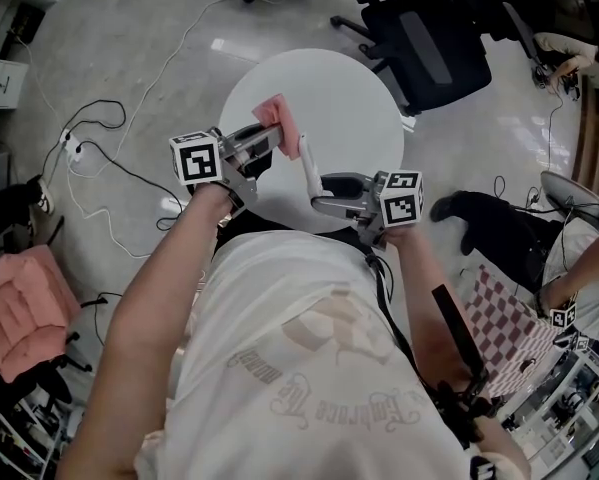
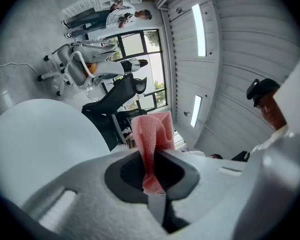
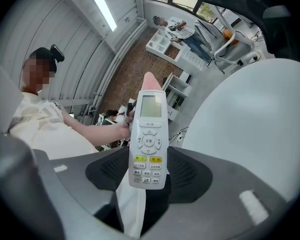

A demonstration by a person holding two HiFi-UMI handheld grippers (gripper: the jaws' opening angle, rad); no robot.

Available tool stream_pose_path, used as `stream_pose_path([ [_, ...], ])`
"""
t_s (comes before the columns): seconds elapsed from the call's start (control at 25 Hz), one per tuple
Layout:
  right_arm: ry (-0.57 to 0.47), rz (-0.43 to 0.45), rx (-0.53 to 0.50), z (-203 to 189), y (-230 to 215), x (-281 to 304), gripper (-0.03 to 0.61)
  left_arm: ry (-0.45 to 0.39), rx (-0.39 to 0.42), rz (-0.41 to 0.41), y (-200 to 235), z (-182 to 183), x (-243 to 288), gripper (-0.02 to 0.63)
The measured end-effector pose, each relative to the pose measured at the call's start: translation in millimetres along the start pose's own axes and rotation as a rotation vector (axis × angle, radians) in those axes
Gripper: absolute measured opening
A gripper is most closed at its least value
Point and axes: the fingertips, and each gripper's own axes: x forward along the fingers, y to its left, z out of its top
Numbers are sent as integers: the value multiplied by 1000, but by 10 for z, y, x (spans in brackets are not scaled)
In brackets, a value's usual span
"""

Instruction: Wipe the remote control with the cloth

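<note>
My left gripper (image 1: 269, 138) is shut on a pink cloth (image 1: 277, 124), held above the round white table (image 1: 349, 108). In the left gripper view the cloth (image 2: 151, 140) hangs pinched between the jaws. My right gripper (image 1: 319, 188) is shut on the lower end of a white remote control (image 1: 307, 162), held up over the table's near edge. The remote (image 3: 148, 141) faces the right gripper camera with its screen and buttons visible. The cloth's tip (image 3: 148, 80) peeks from behind the remote's top end. Cloth and remote are close together; contact cannot be told.
Black office chairs (image 1: 424, 38) stand beyond the table on the right. Cables and a power strip (image 1: 74, 150) lie on the floor at left. A pink cushioned seat (image 1: 19, 308) is at lower left. A checked cloth (image 1: 509, 333) lies at lower right.
</note>
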Motion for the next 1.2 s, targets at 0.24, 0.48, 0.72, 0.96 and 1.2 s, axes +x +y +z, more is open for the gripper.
stream_pose_path([
  [0.24, -14, -1, 3, 40, 17, -4, 247, 106, 24, 11, -37, -243, 73, 18],
  [0.48, -113, -1, 34, 239, -34, -68, 245, 253, 26, 6, -92, -738, 154, 18],
  [0.72, -231, 25, 85, 434, -79, -102, 245, 323, -2, 32, -19, -1006, 103, 18],
  [0.96, -313, -21, 154, 484, -318, -107, 245, 424, -22, 80, 120, -1342, 16, 18],
  [1.2, -272, -231, 217, 360, -888, -78, 245, 472, -25, 139, 317, -1514, -154, 18],
])
